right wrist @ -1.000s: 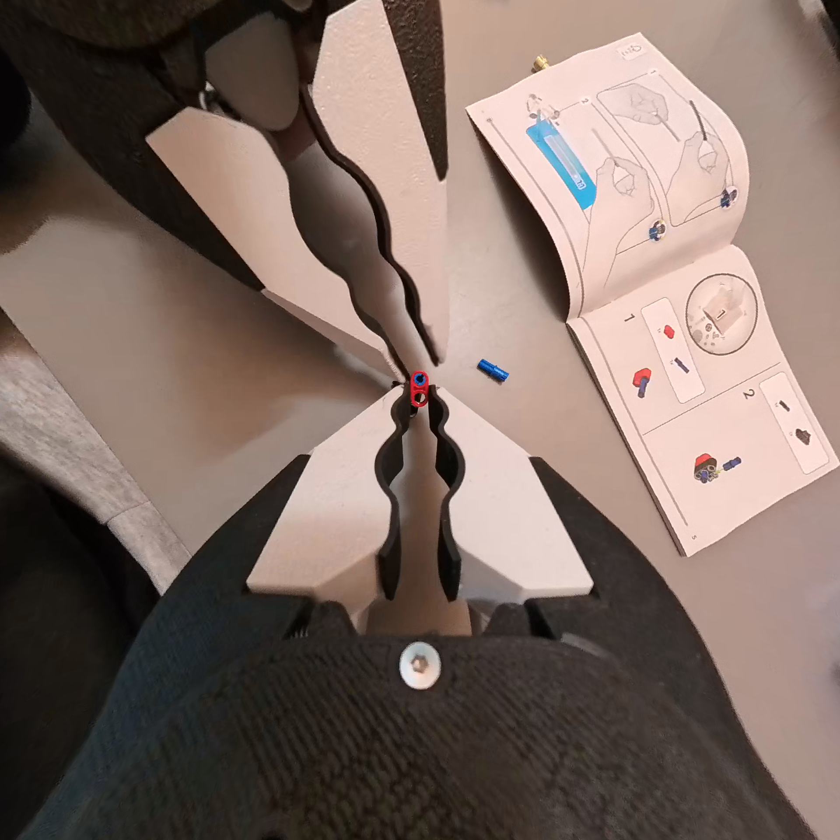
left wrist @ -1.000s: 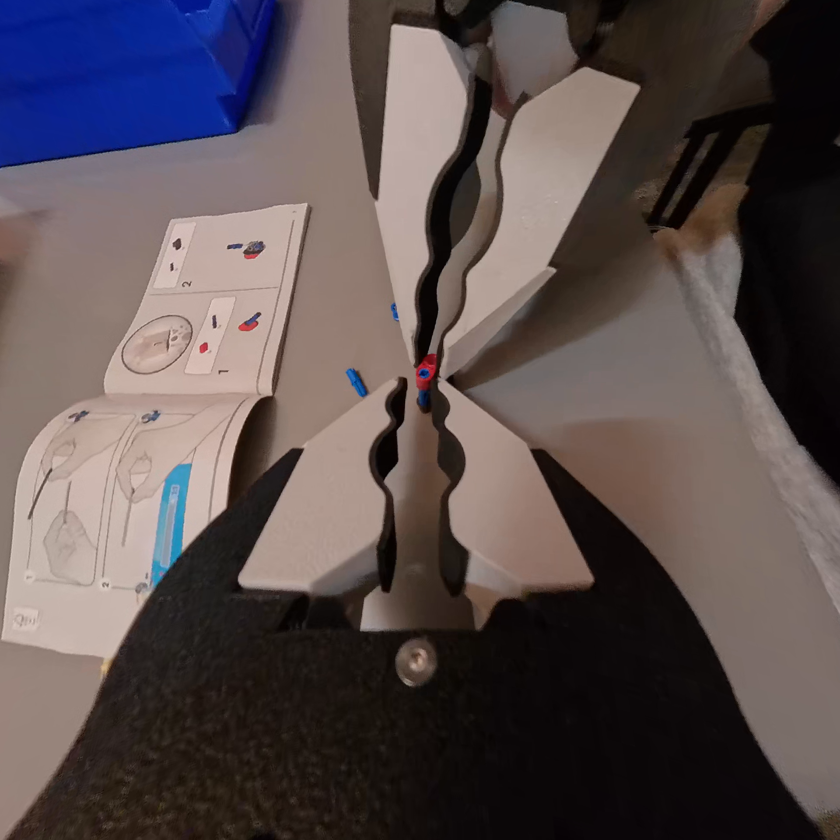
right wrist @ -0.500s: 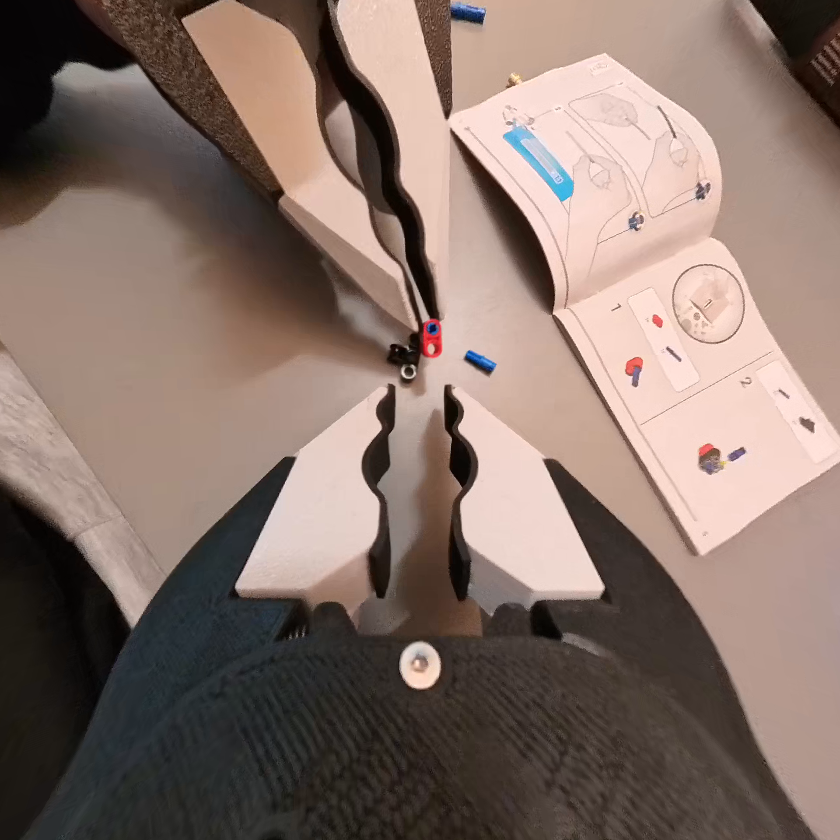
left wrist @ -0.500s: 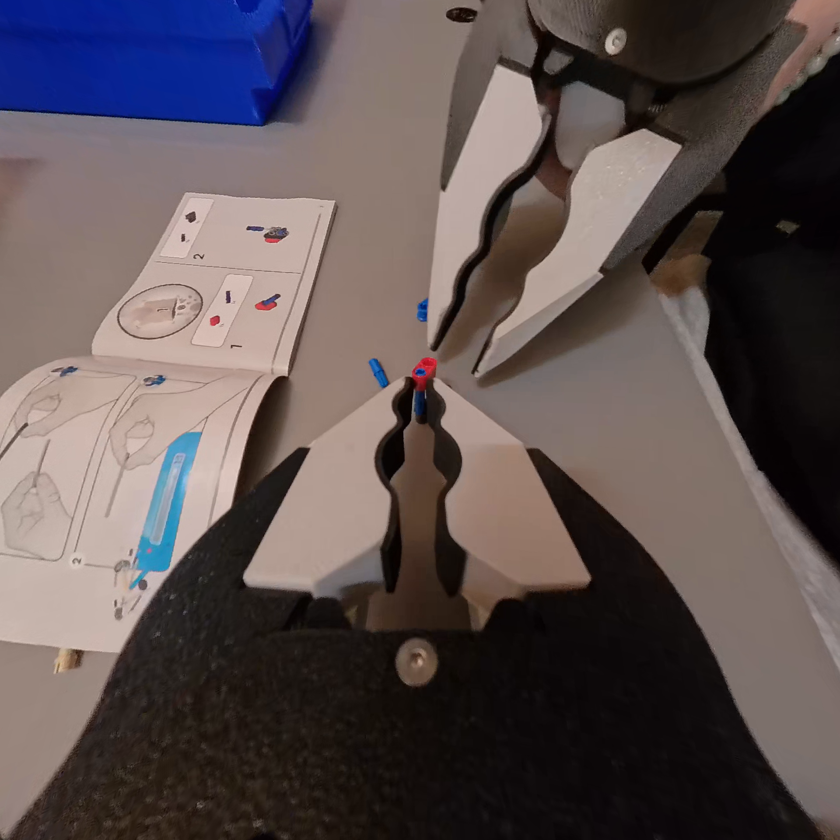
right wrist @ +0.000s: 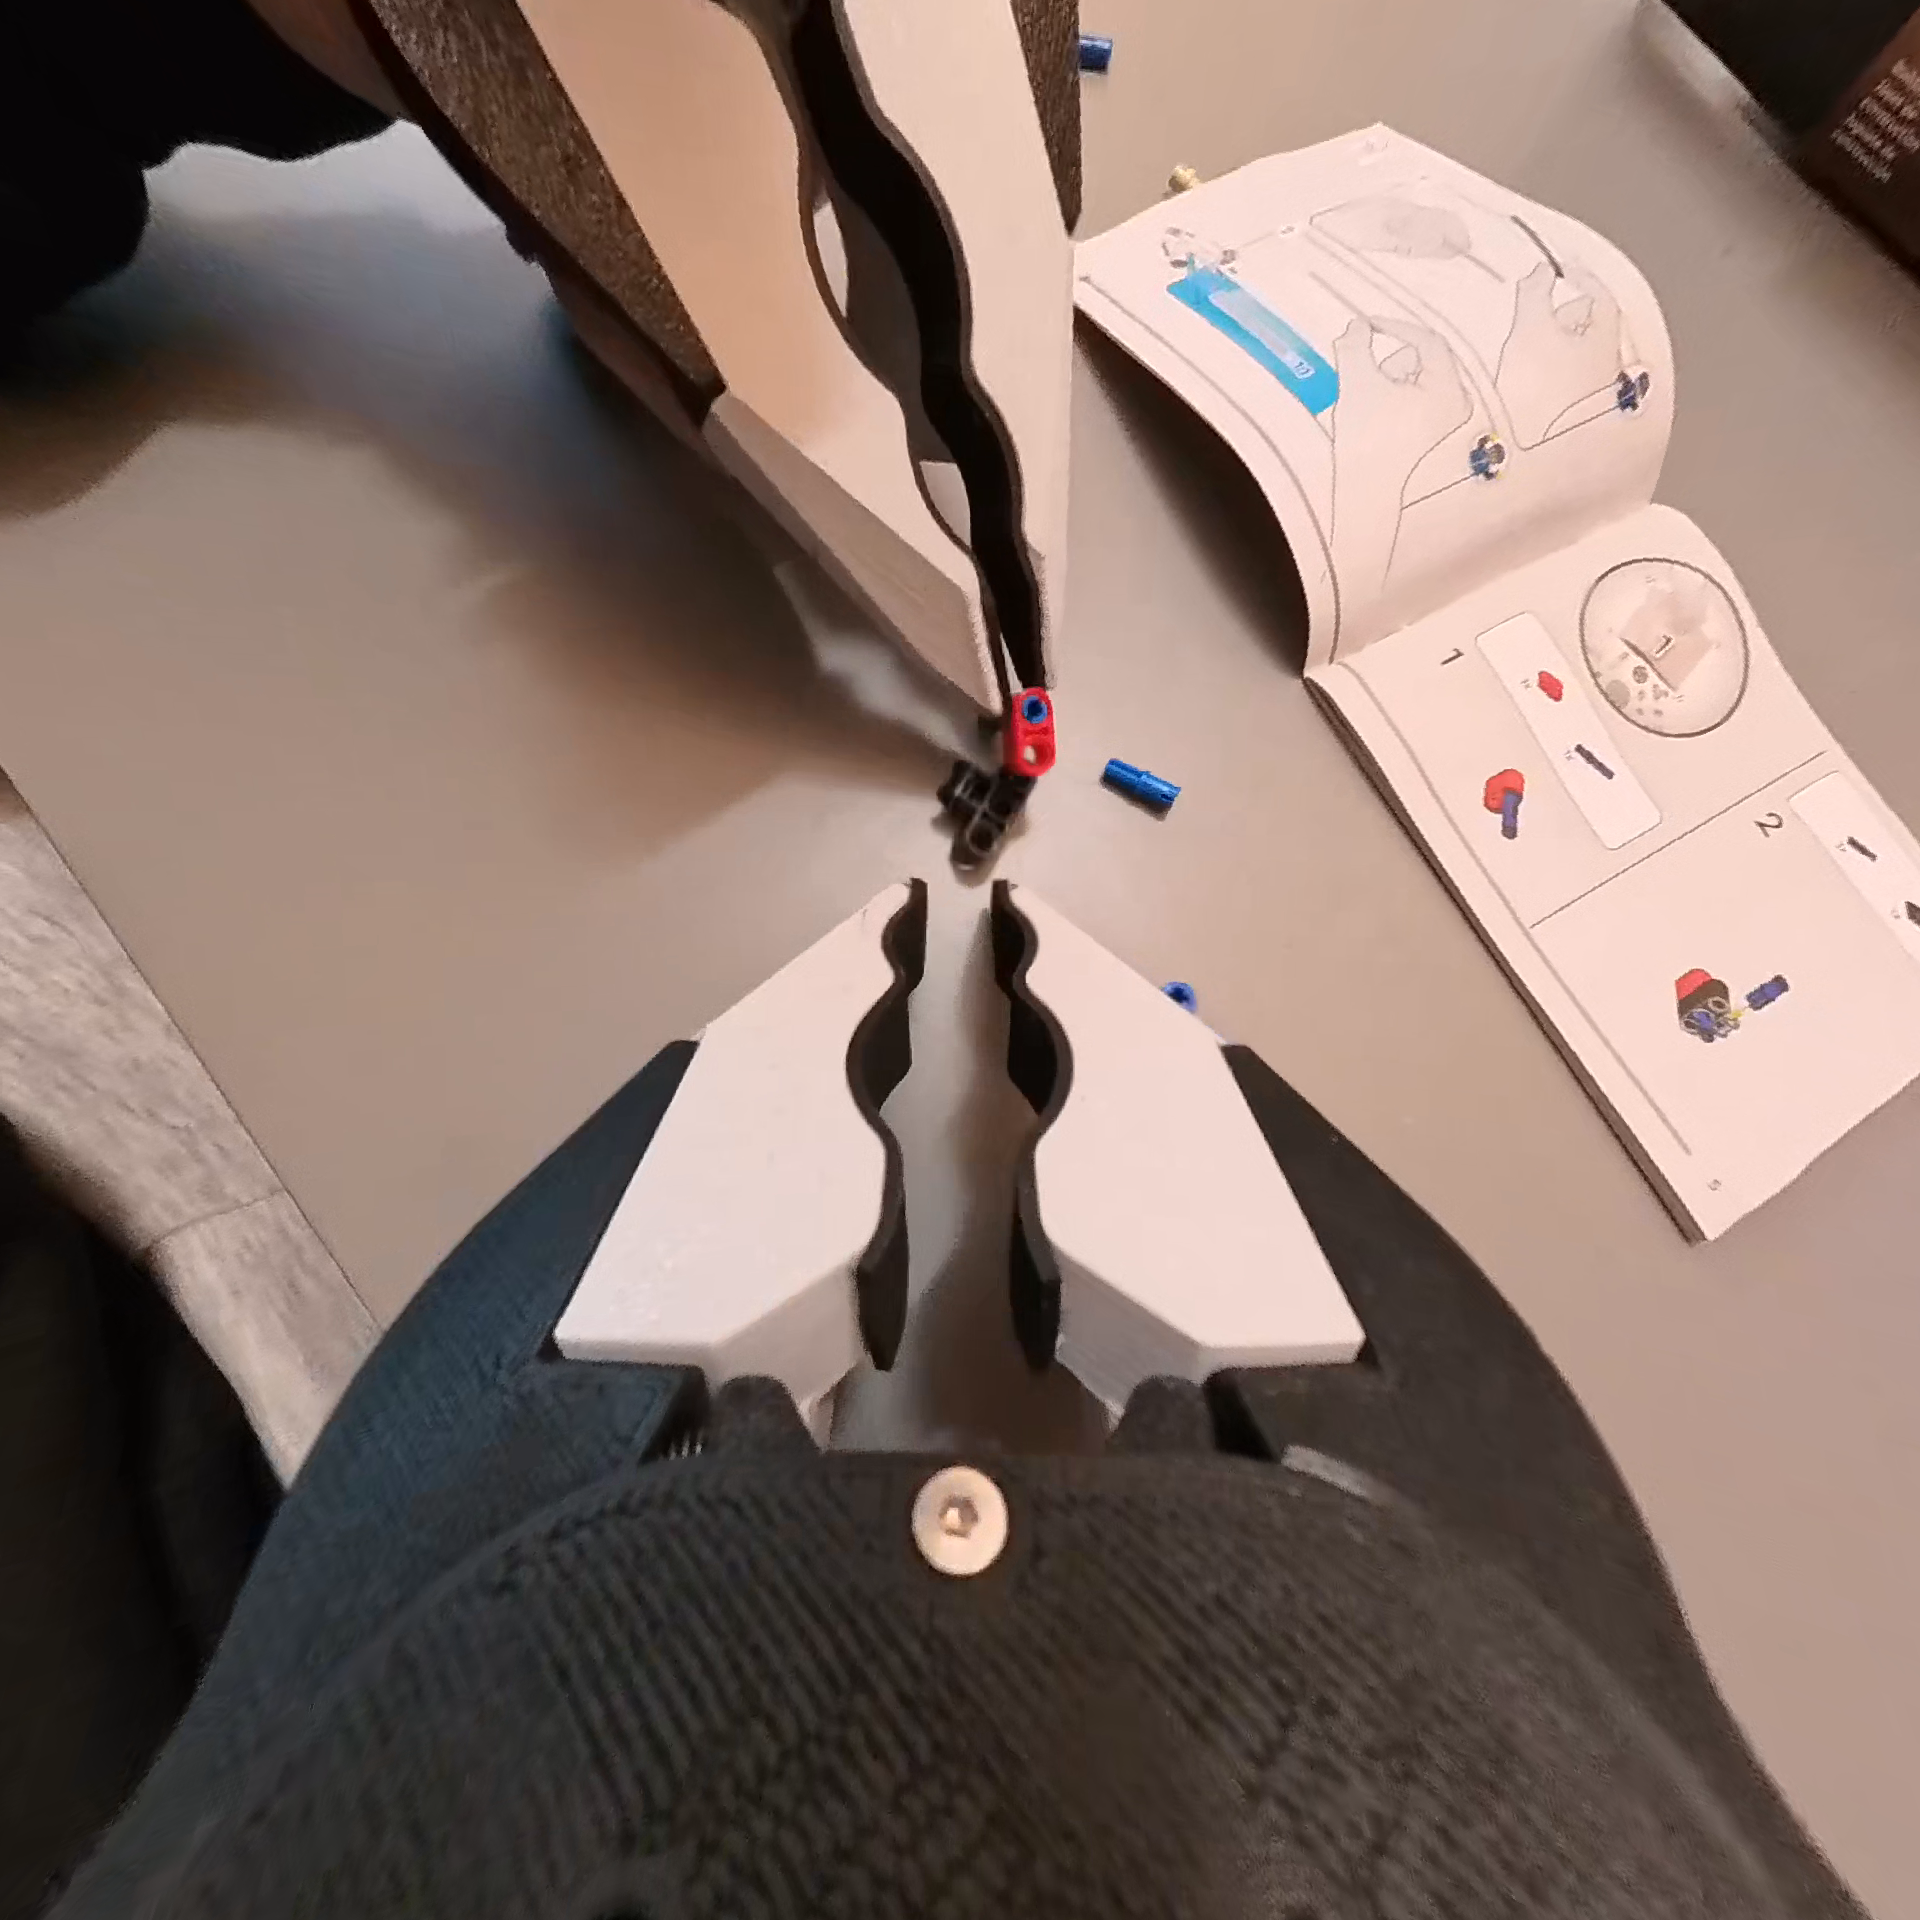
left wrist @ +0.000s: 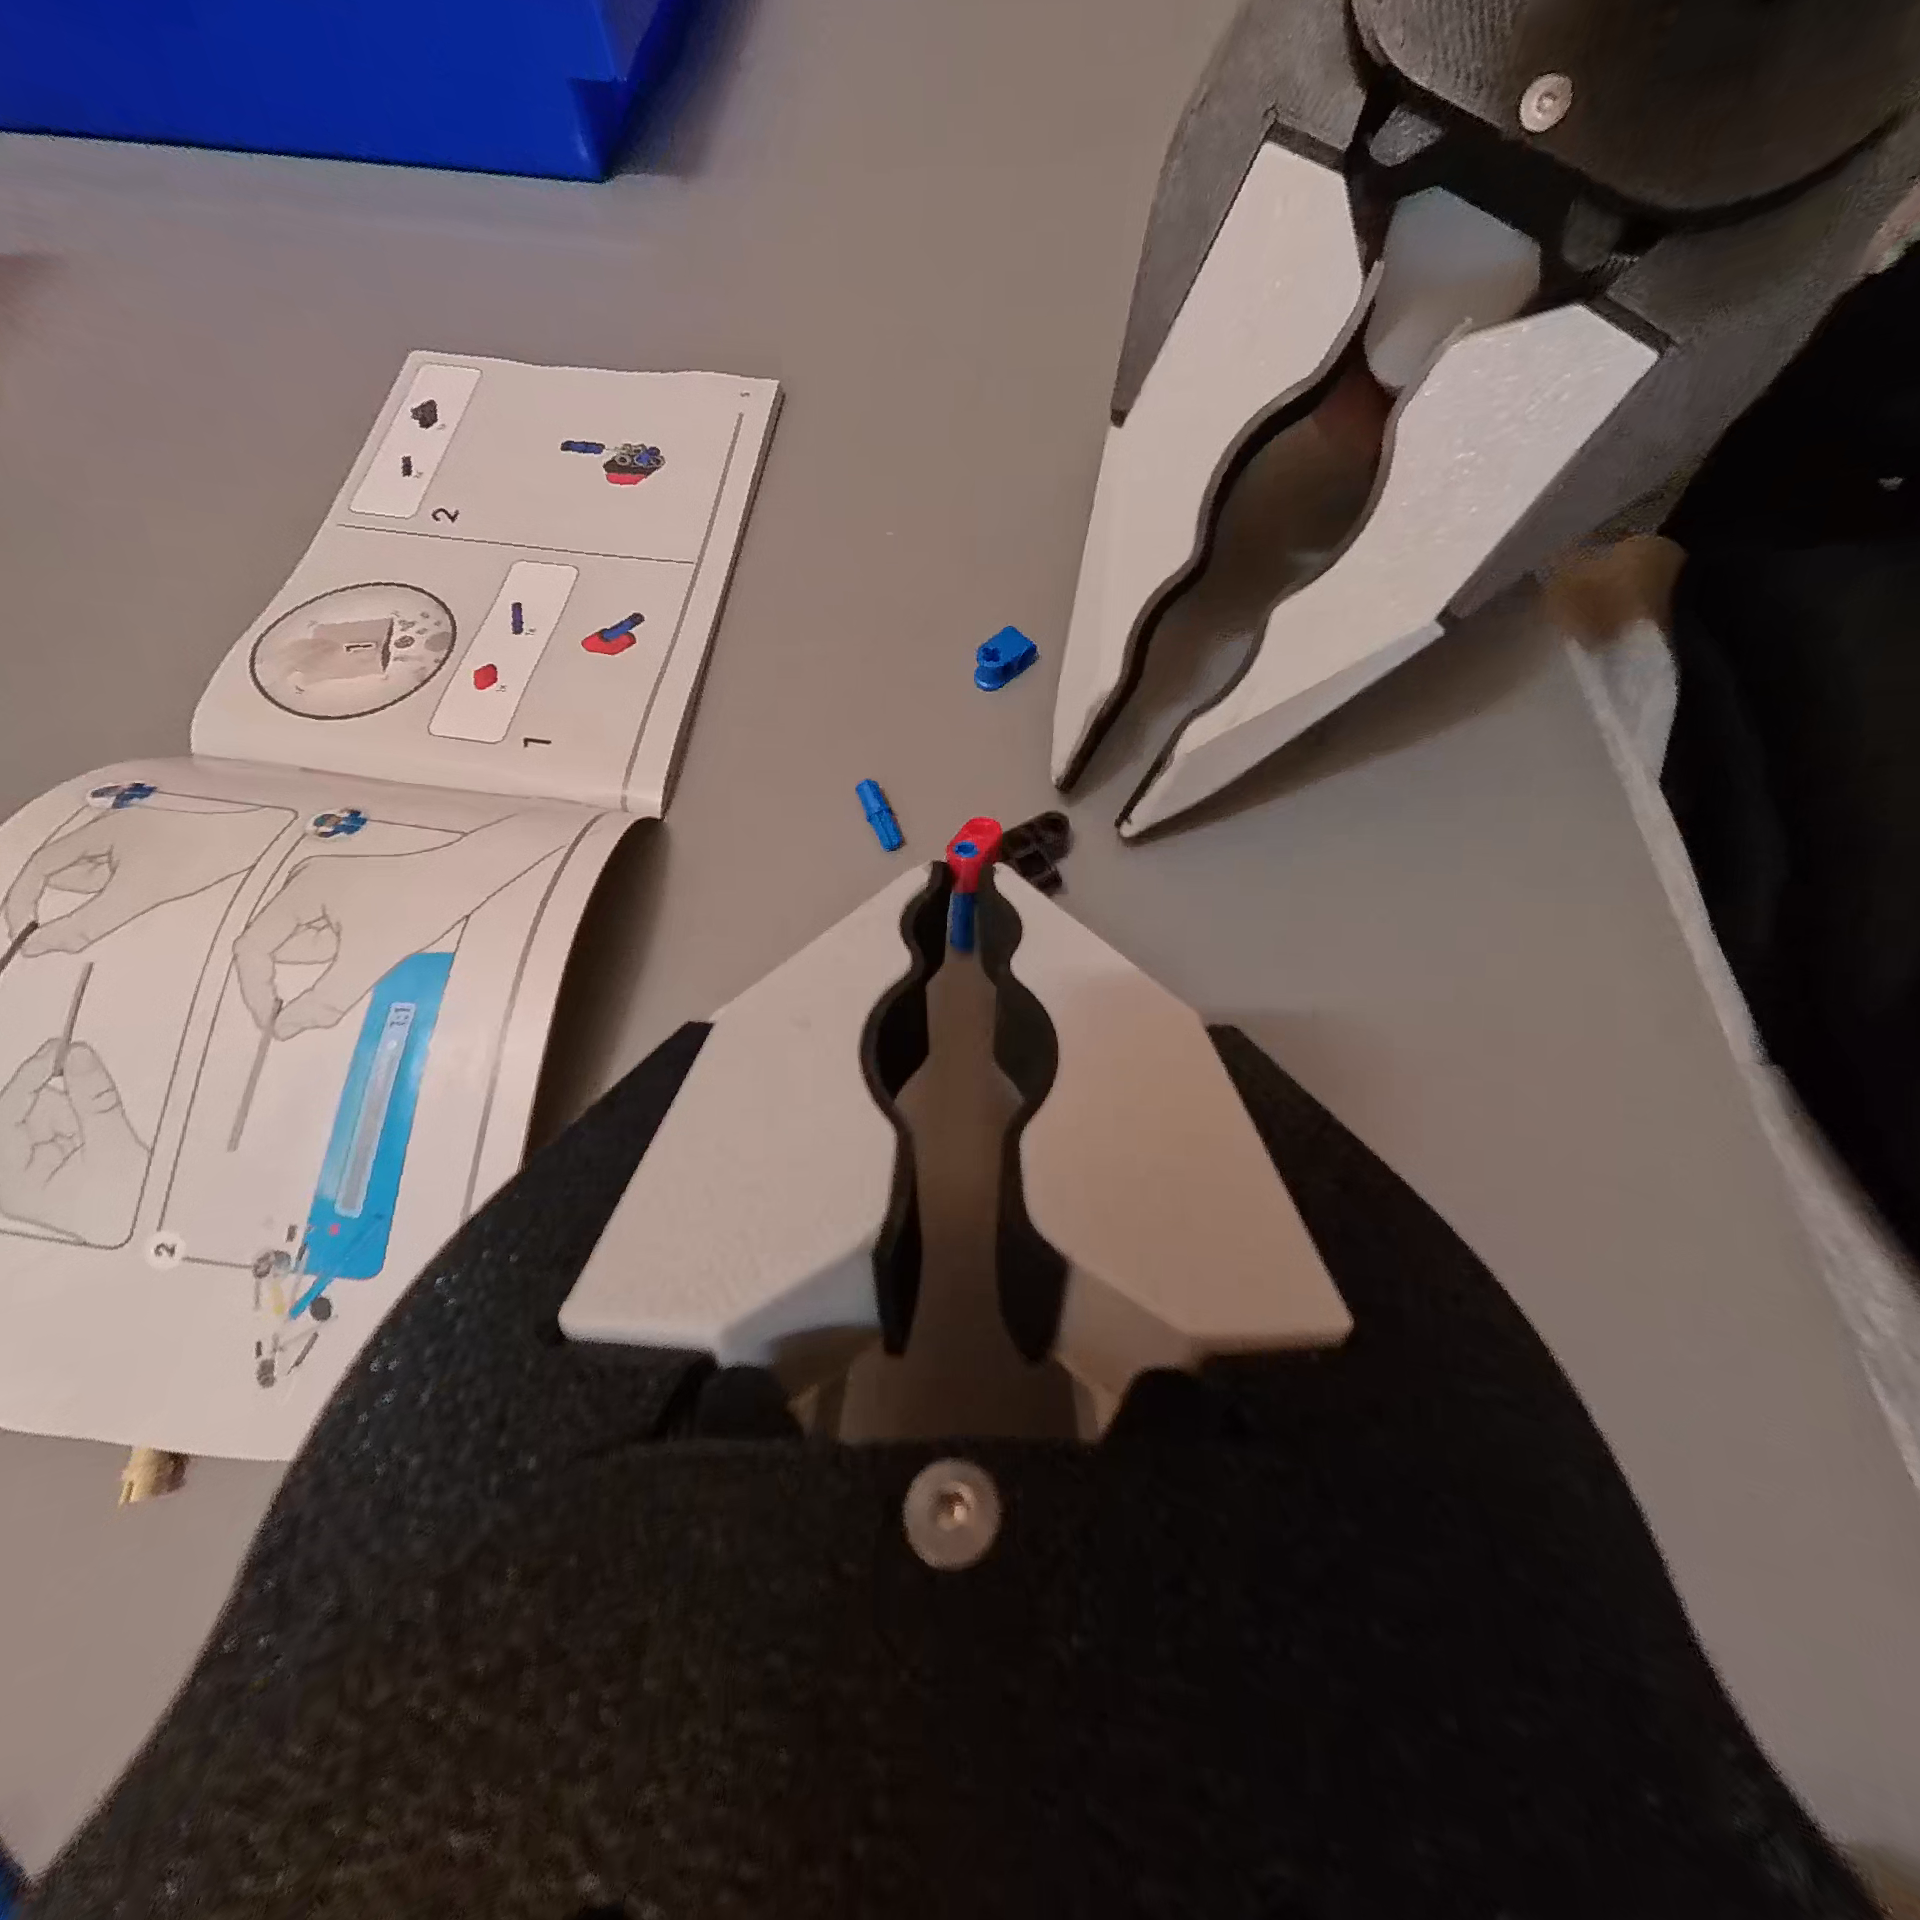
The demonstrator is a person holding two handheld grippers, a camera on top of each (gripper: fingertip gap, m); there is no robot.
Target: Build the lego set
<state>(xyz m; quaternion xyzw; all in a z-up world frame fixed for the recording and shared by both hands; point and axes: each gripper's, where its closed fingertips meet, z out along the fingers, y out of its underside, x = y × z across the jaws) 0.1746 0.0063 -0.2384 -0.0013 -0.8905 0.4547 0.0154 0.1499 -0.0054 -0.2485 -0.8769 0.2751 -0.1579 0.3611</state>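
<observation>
My left gripper is shut on a small red connector with a blue pin through it, held just above the grey table. The same piece shows at the left gripper's tips in the right wrist view. A black connector piece lies on the table right by it, also seen in the left wrist view. My right gripper is open and empty, just short of the black piece; it shows in the left wrist view too.
A loose blue pin and a blue connector lie on the table near the grippers. An open instruction booklet lies to the left. A blue bin stands at the back. The table edge runs along the right. Only a small space, under 4 cm, lies between the two pairs of fingers.
My right gripper let go of the red piece, opened and drew back. The left gripper kept the red piece with the blue pin. The black piece came into view.
</observation>
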